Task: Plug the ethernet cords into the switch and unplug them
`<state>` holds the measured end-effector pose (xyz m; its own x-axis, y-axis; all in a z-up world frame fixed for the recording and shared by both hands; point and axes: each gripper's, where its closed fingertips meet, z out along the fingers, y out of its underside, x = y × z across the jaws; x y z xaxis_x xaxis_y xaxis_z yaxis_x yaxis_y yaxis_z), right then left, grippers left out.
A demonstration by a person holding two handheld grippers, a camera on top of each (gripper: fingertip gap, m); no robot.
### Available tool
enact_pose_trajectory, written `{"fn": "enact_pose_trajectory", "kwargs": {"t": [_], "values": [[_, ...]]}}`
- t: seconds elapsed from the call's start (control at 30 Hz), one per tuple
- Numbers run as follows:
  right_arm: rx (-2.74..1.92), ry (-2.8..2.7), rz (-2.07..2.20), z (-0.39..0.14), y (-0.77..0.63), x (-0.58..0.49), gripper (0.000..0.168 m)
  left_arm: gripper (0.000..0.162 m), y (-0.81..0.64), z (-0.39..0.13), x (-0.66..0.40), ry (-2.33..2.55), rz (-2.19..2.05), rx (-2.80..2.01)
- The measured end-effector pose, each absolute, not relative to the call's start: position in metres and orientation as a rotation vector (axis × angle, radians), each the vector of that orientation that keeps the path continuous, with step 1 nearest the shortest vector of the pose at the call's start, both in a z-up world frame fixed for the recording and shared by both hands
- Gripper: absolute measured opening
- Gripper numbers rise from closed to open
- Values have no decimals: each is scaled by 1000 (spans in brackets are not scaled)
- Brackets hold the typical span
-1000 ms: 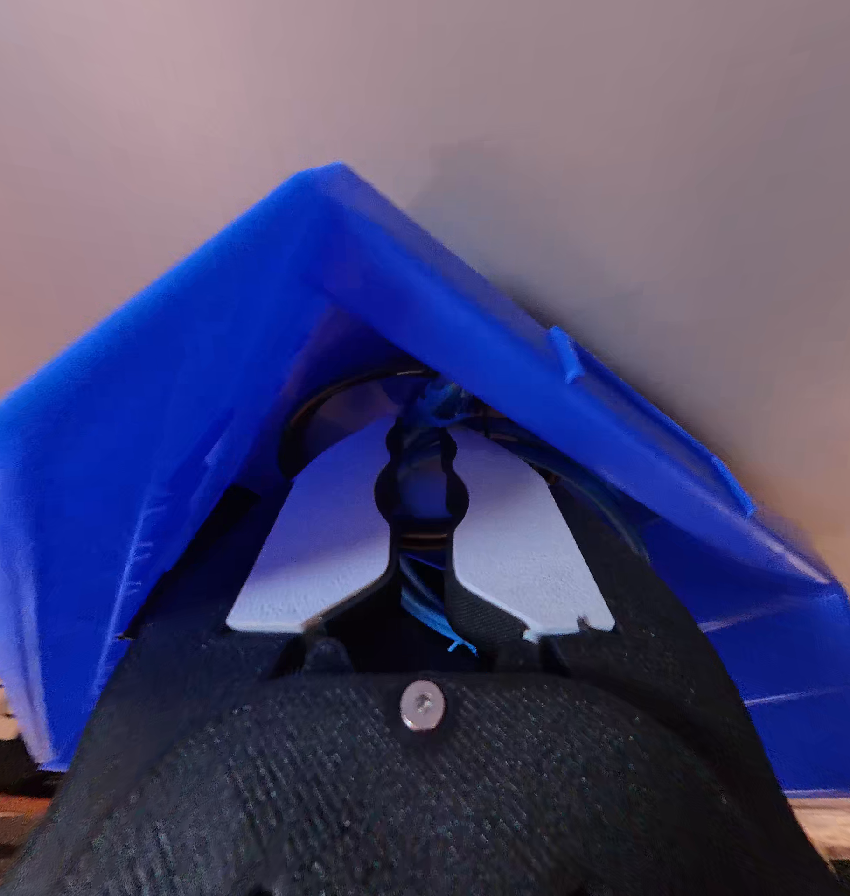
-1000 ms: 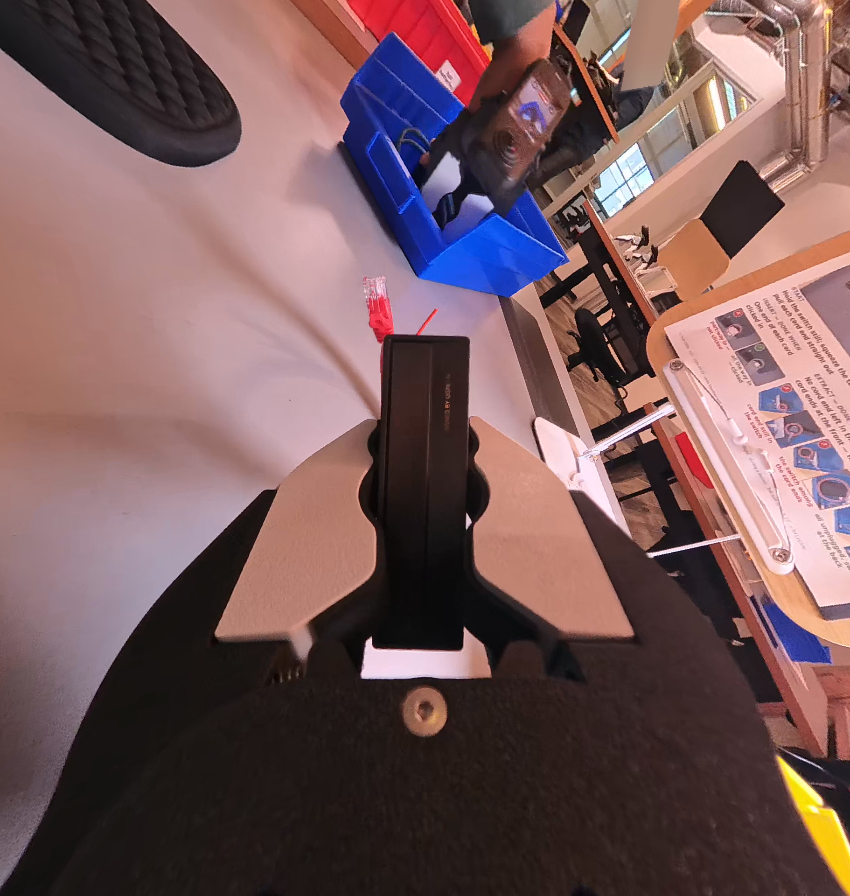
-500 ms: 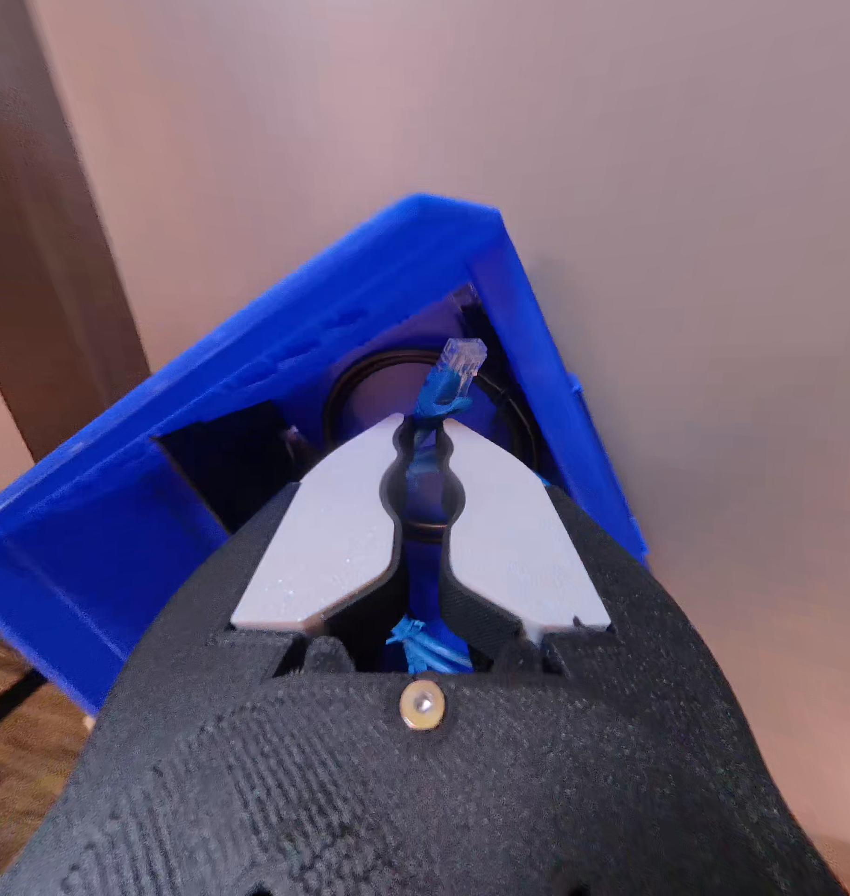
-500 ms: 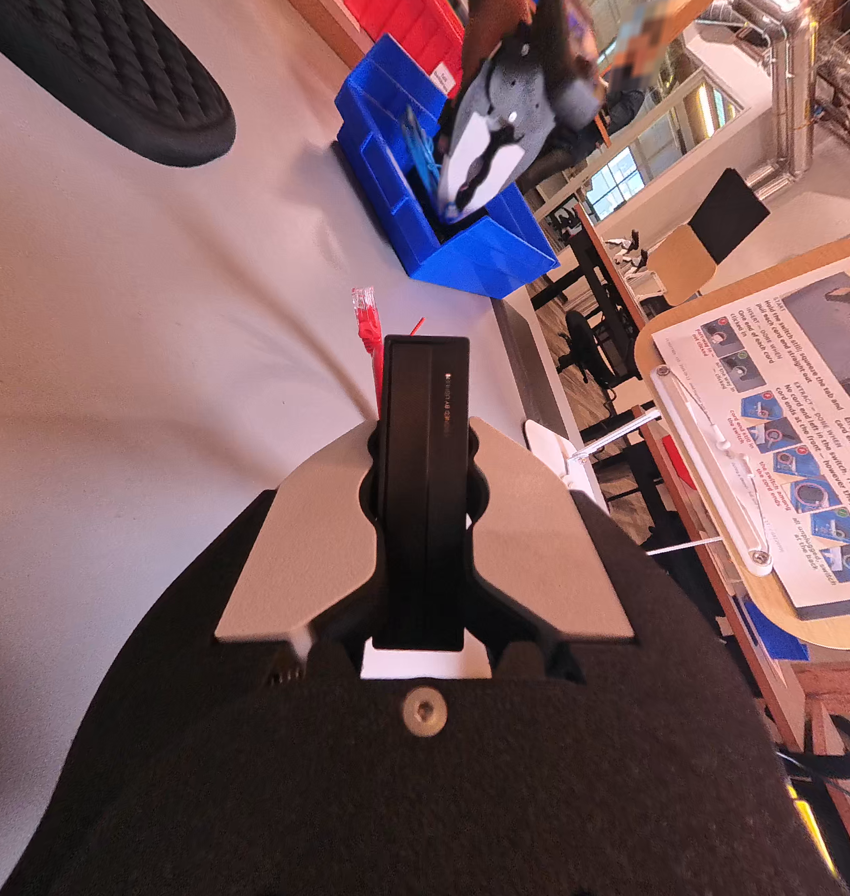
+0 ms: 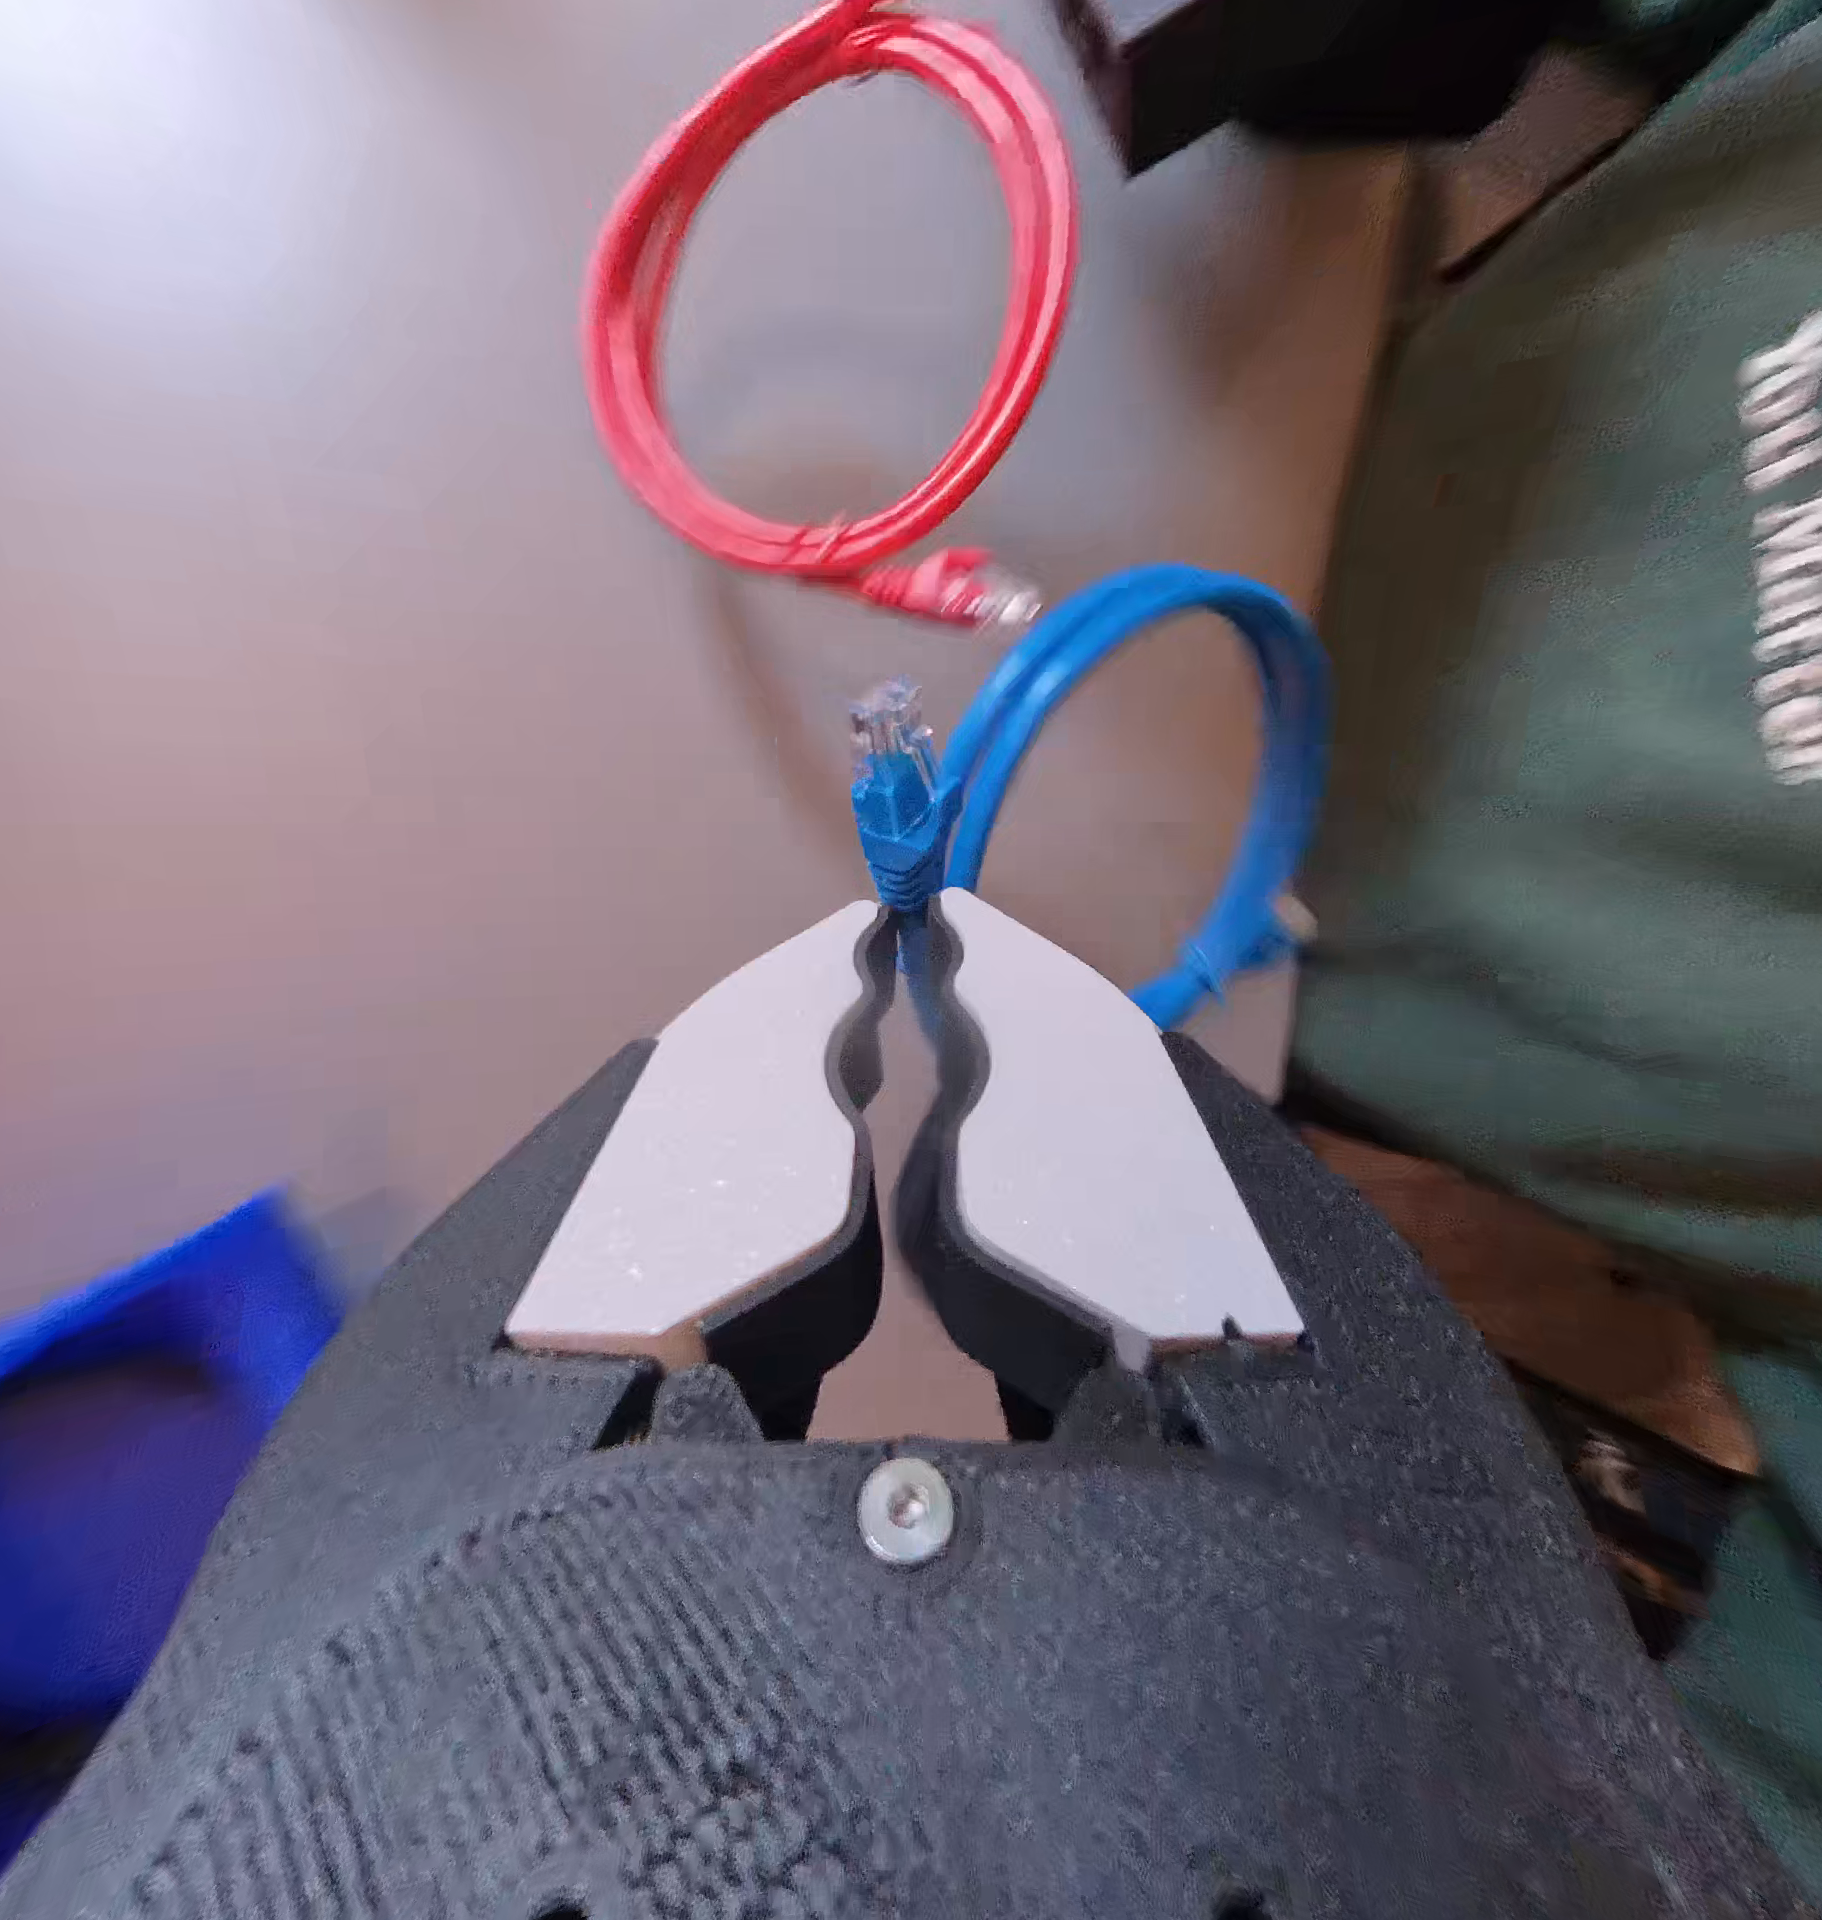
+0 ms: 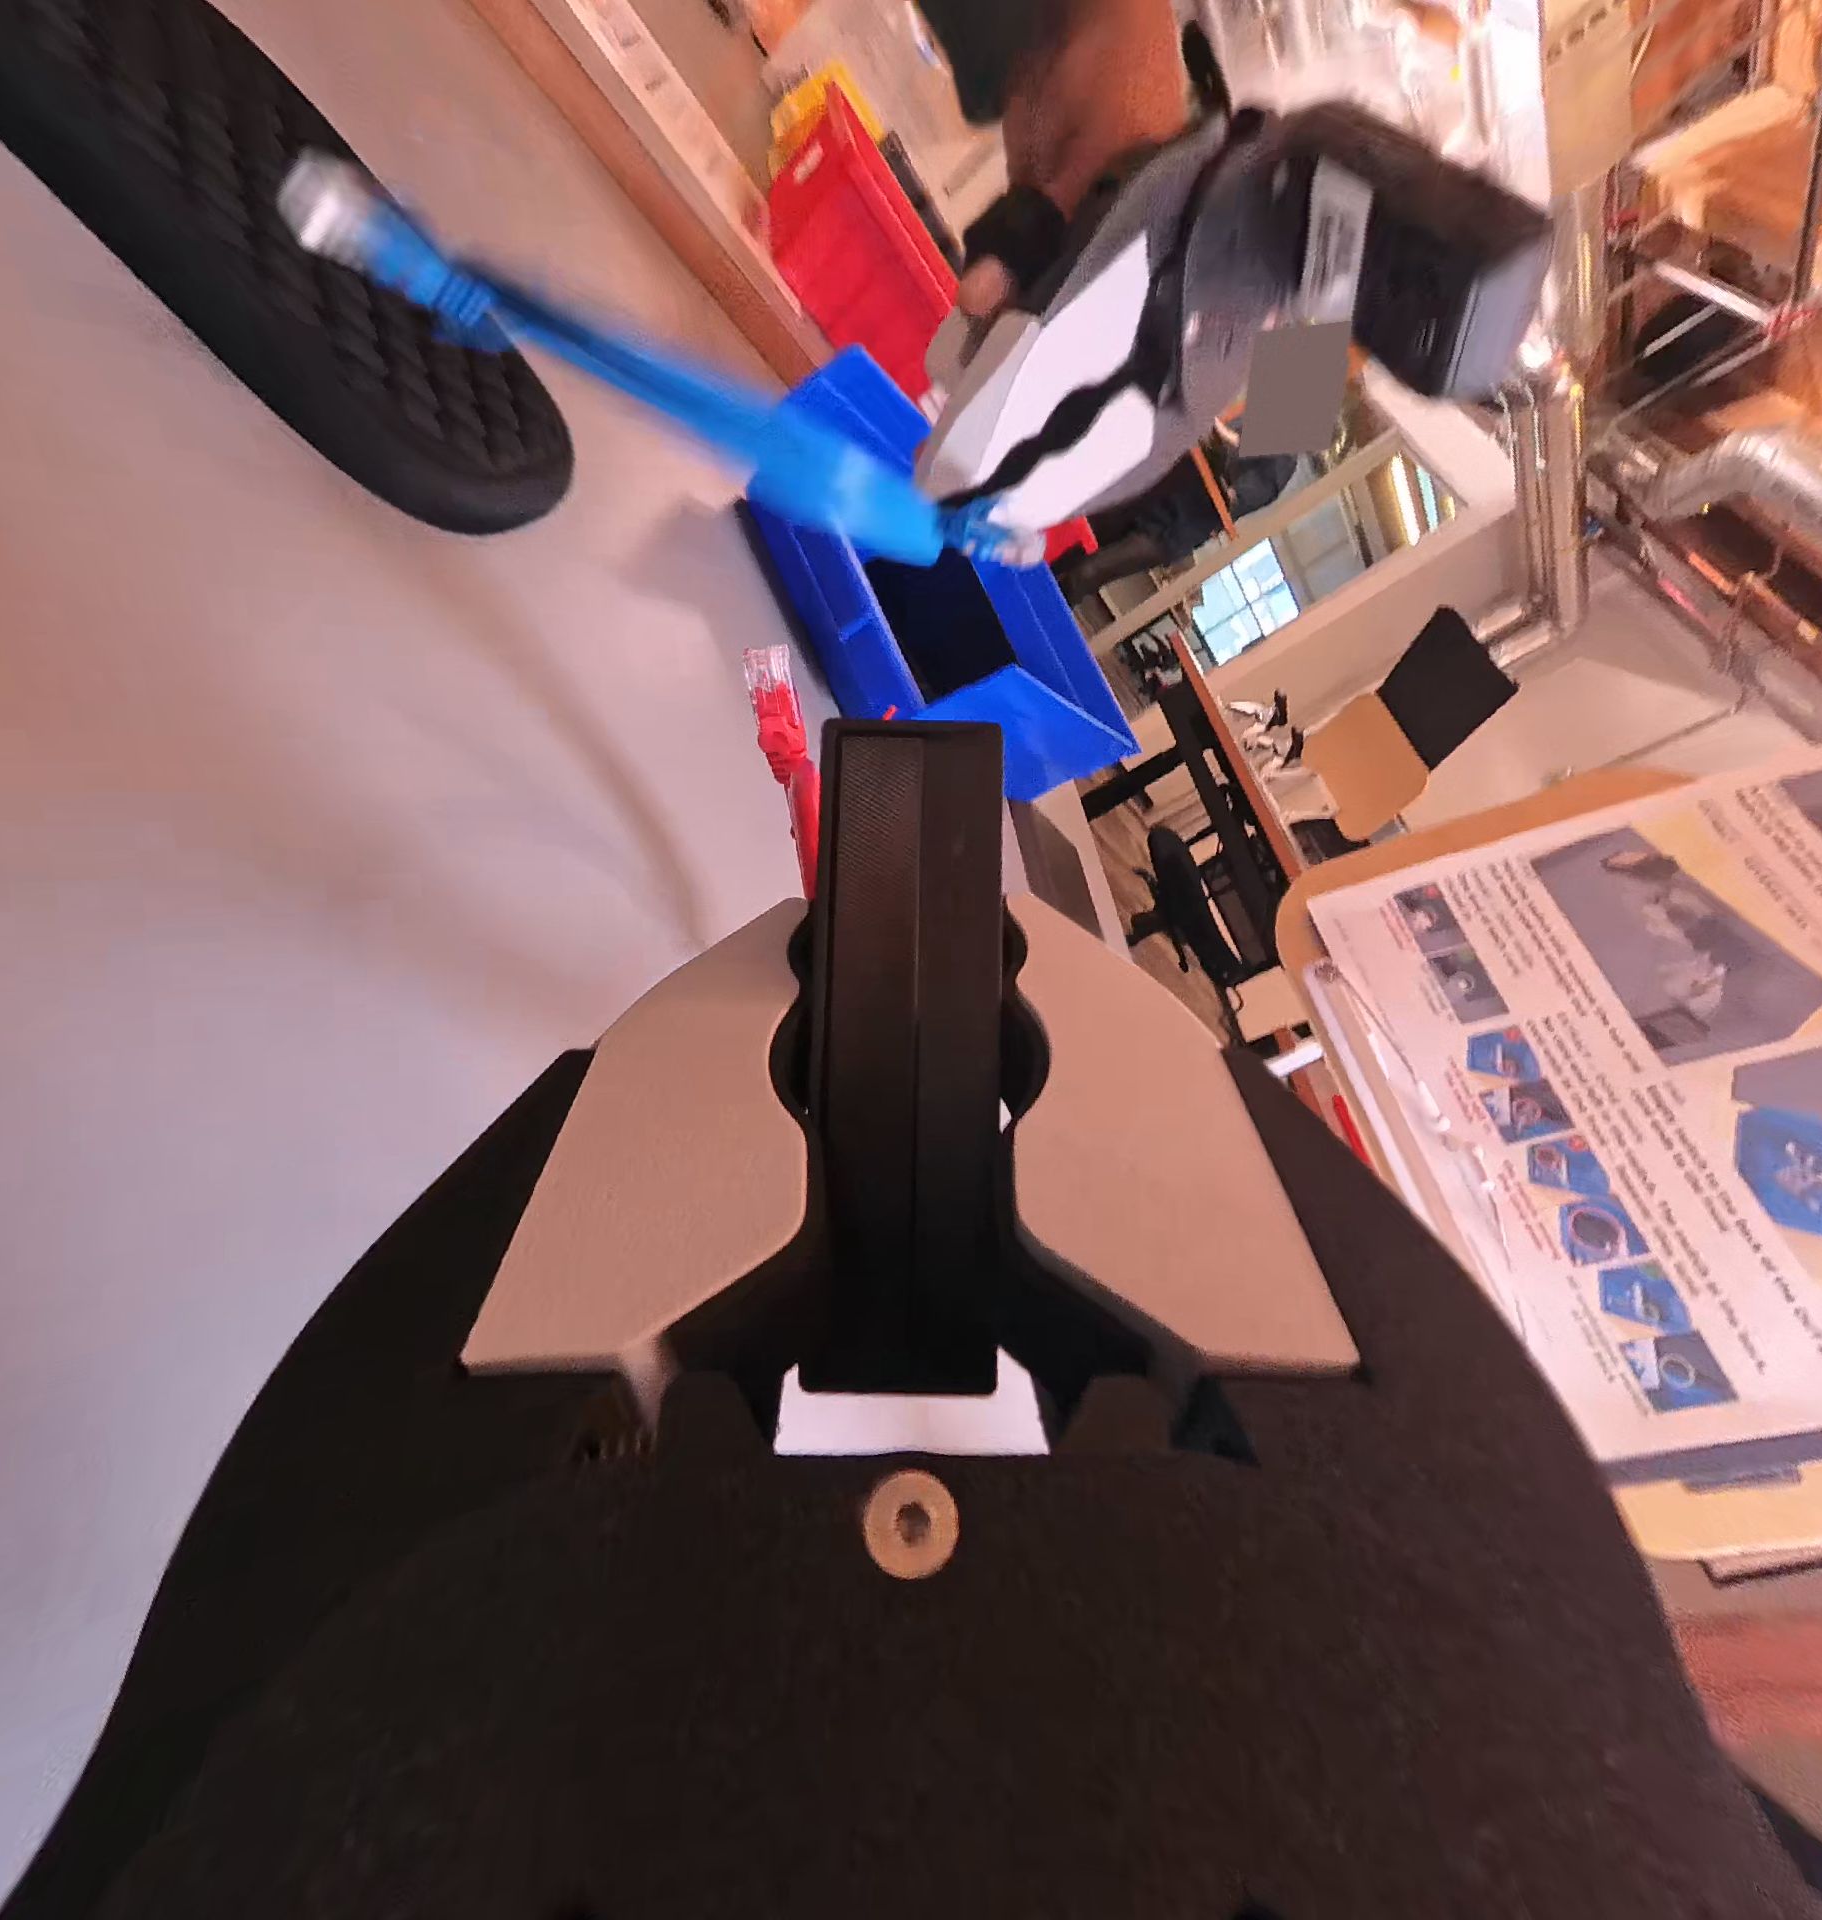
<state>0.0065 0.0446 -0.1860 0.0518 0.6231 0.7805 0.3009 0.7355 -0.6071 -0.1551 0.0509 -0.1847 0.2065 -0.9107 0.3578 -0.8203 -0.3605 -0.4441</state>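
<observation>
My left gripper is shut on a coiled blue ethernet cord just behind its plug, holding it in the air above the grey table. A coiled red ethernet cord lies on the table beyond it. My right gripper is shut on the black switch, held edge-on above the table. In the right wrist view the left gripper hovers over the blue bin with the blue cord swinging from it. The red cord's plug shows beside the switch.
A black textured mat lies at the table's far left. A red bin stands behind the blue one. An instruction sheet on a wooden board is at the right. A person in a green top stands close by. The blue bin's corner shows at lower left.
My left gripper lifted the blue cord out of the blue bin and swung toward the table, where the red cord lies. My right gripper keeps holding the switch, shifted slightly.
</observation>
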Motion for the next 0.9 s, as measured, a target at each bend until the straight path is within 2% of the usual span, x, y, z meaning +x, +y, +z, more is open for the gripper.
{"fn": "enact_pose_trajectory", "kwargs": {"t": [0.03, 0.17, 0.33, 0.5, 0.77, 0.83, 0.9], "values": [[-752, -1555, 287, -185, 40, 5, 30, 5, 40, -193, -141, 1683, -939, -2321], [-691, -1608, 270, -189, 26, 3, 30, 0, 17, -215, -99, 1712, -1180, -2206], [-709, -1665, 271, -208, 26, 3, 30, 1, 38, -229, -82, 1590, -1102, -2072], [-721, -1682, 308, -214, 27, 2, 30, 21, 55, -227, -71, 1430, -903, -1931], [-778, -1655, 412, -216, 27, -2, 30, 41, 43, -235, -9, 1615, -339, -1391], [-800, -1648, 444, -217, 28, -4, 30, 39, 44, -232, 2, 1611, -253, -1275], [-838, -1637, 490, -219, 30, -4, 30, 27, 43, -233, 8, 1607, -185, -1205]]}}
